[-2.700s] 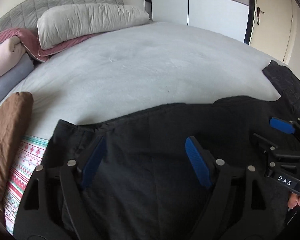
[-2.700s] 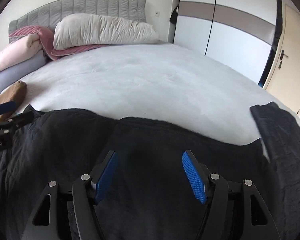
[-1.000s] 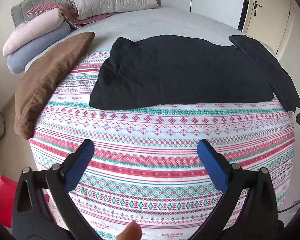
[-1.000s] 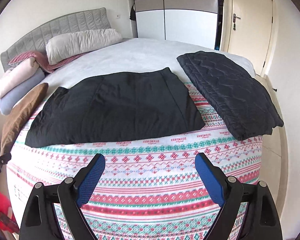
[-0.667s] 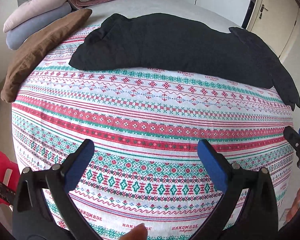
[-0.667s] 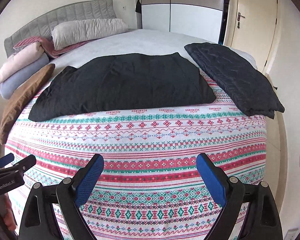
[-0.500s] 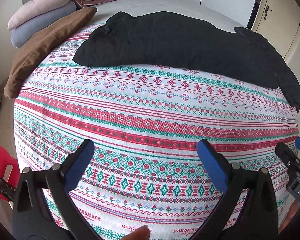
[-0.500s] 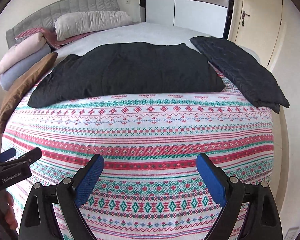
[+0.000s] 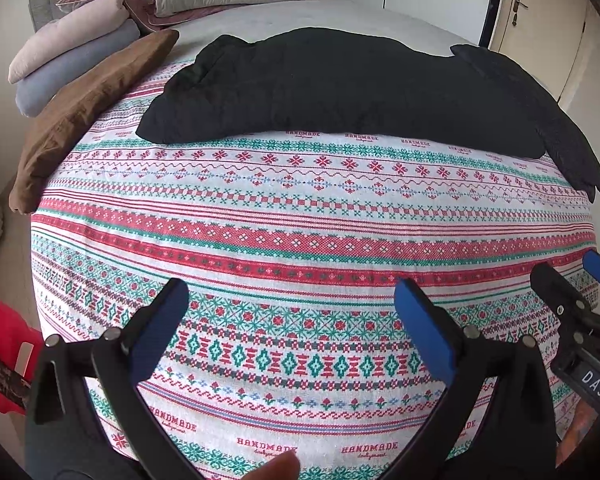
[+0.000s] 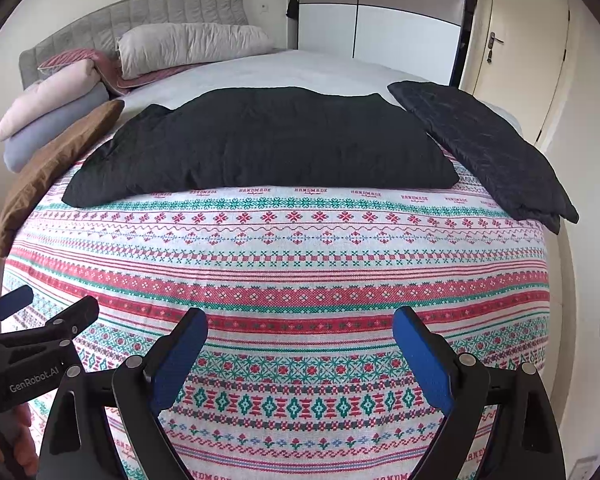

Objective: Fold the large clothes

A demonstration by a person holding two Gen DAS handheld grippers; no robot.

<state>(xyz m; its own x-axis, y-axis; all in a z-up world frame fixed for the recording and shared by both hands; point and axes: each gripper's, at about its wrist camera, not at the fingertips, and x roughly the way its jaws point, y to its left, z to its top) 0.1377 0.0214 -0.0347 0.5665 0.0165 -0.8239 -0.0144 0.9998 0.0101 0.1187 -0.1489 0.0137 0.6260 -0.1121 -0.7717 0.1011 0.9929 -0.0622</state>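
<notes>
From the left wrist view, we see our left gripper (image 9: 292,322) with its fingers spread wide and holding nothing, hanging over the near part of the patterned blanket (image 9: 300,240). The black garment (image 9: 340,88) lies across the bed beyond it as a flat, long block, well apart from us. It looks folded at least once; whether another fold is wanted we cannot say. To the left a brown pillow (image 9: 88,108) runs along the bed's edge, close to the garment's left end. The right gripper (image 9: 572,304) shows at the right rim.

From the right wrist view, our right gripper (image 10: 300,350) is likewise wide open and empty above the blanket. A second dark quilted piece (image 10: 484,148) lies folded at the bed's right edge, touching or just overlapping the garment's right corner. We judge both pieces largely done. A broad bare stretch of blanket lies between us and the garment, and grey sheet (image 10: 284,72) lies behind it.
</notes>
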